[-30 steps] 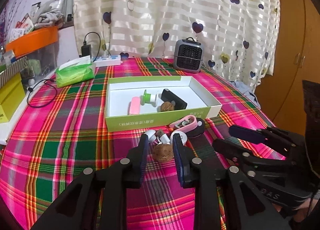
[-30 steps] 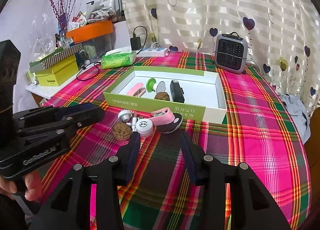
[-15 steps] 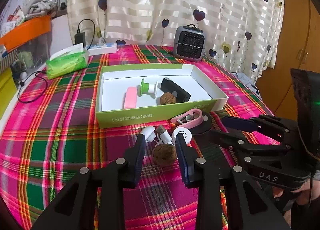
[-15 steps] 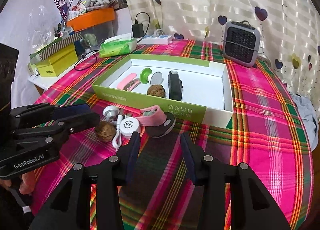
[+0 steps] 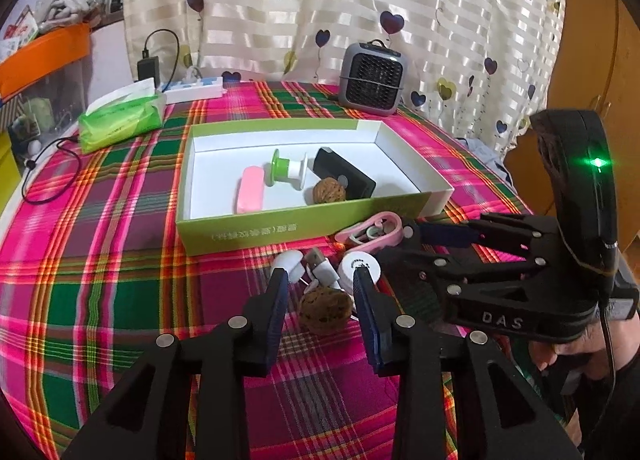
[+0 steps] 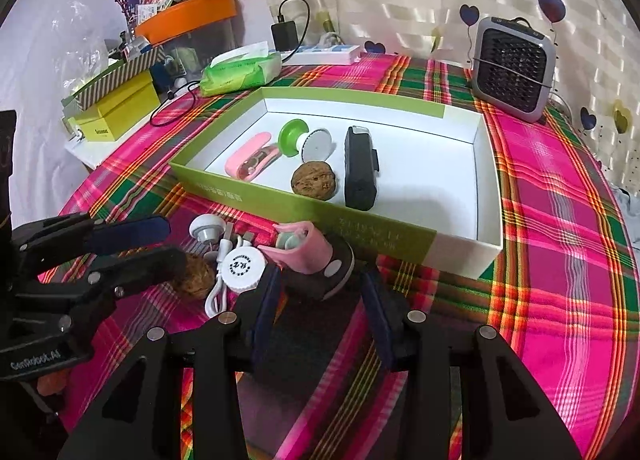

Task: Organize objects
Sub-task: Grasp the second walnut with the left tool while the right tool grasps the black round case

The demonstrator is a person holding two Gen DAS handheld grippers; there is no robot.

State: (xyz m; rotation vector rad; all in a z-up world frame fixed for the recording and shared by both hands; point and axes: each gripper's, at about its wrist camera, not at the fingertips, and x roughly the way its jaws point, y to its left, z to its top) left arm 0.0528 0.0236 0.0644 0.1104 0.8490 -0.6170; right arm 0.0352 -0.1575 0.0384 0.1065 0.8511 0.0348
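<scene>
Plaid cloth (image 5: 100, 260) in pink, green and red covers the table. Nearest, the left gripper (image 5: 320, 280) stands spread around a loose walnut (image 5: 326, 310), not touching it; the right gripper (image 6: 318, 286) is spread around a pink clip (image 6: 308, 248) lying on a dark puck. Beyond sits the green-walled box (image 5: 280, 230), holding another walnut (image 6: 315, 181). Farther back are a green tissue pack (image 5: 120, 120), a grey heater (image 5: 372, 78) and a heart-print curtain (image 5: 360, 0).
</scene>
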